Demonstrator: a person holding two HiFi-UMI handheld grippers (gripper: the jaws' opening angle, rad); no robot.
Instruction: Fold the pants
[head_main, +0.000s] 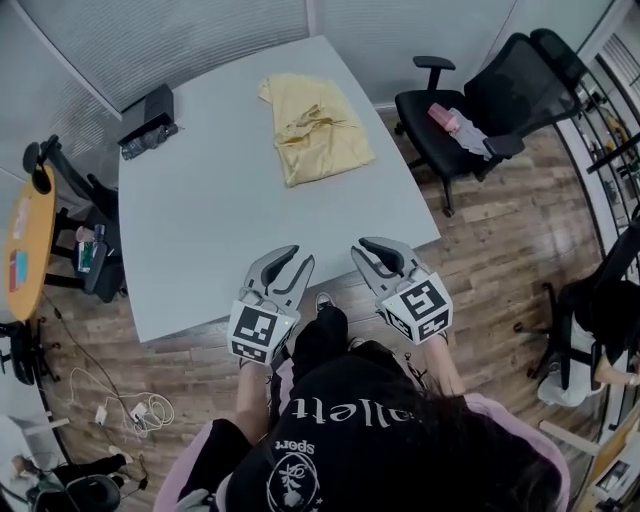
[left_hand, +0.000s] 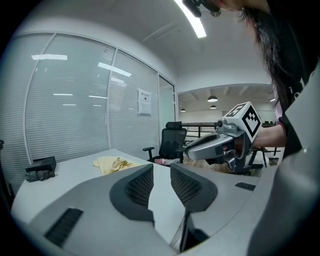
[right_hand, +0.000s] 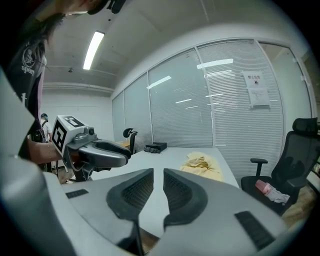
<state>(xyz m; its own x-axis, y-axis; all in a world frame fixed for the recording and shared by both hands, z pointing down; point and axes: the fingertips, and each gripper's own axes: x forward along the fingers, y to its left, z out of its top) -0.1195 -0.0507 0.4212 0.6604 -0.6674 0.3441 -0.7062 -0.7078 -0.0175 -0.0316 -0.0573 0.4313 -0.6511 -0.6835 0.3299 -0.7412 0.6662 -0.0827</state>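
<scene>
Here the yellow pants lie in a rumpled, partly folded heap on the far half of the grey bench, nearer its right edge, and nothing touches them. Both grippers are held side by side above the near edge of the bench, well apart from the cloth, pointing toward it and slightly downward.

The left gripper has its jaws released: a clear gap shows between the ribbed pads, and only the bare bench top is seen through it. The right gripper has its jaws drawn closer, with just a narrow slit left between the pads, and nothing is caught in it either. Each gripper shows in the other's view, empty, just beside its neighbour.

A black box sits at the far left corner of the bench, well away from the pants. A black office chair stands beyond the right edge, with a pink thing and some light cloth on its seat. The floor around the bench is wood. A wall of glass panels with blinds runs behind the bench.
</scene>
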